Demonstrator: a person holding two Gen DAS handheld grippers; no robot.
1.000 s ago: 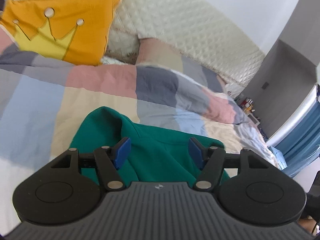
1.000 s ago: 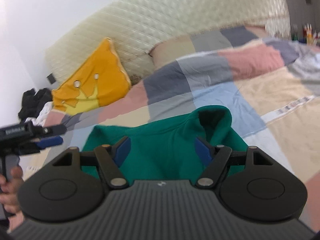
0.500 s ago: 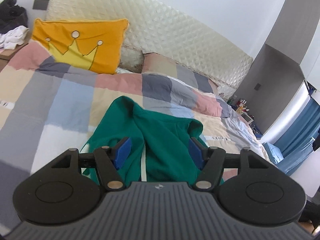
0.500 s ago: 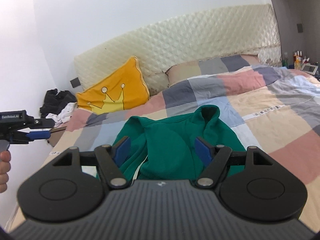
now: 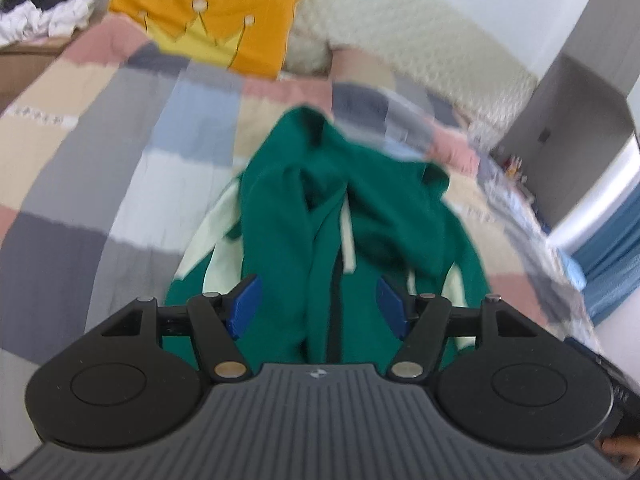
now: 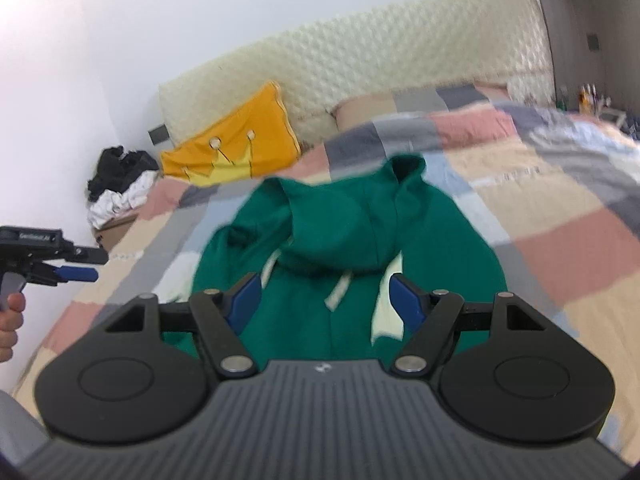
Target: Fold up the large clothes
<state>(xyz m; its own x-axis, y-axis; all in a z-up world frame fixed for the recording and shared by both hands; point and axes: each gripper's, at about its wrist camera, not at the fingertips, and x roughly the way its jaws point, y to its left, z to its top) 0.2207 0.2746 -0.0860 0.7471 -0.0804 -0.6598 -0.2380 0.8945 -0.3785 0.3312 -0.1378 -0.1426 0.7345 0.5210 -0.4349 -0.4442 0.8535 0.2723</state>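
Both cameras have pulled back, so more of the green hoodie [image 6: 352, 236] shows, lying rumpled and unfolded mid-bed [image 6: 560, 232]. Left tongs [image 5: 318, 306] and right tongs [image 6: 325, 300] gape, holding nothing; folding hasn't started.

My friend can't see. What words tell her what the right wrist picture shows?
A green hoodie lies crumpled on a patchwork bed, hood up top, white drawstrings dangling. The right hand-held gripper hovers open over it, and the left hand-held gripper pokes in at the left edge. An orange crown pillow leans on the headboard.
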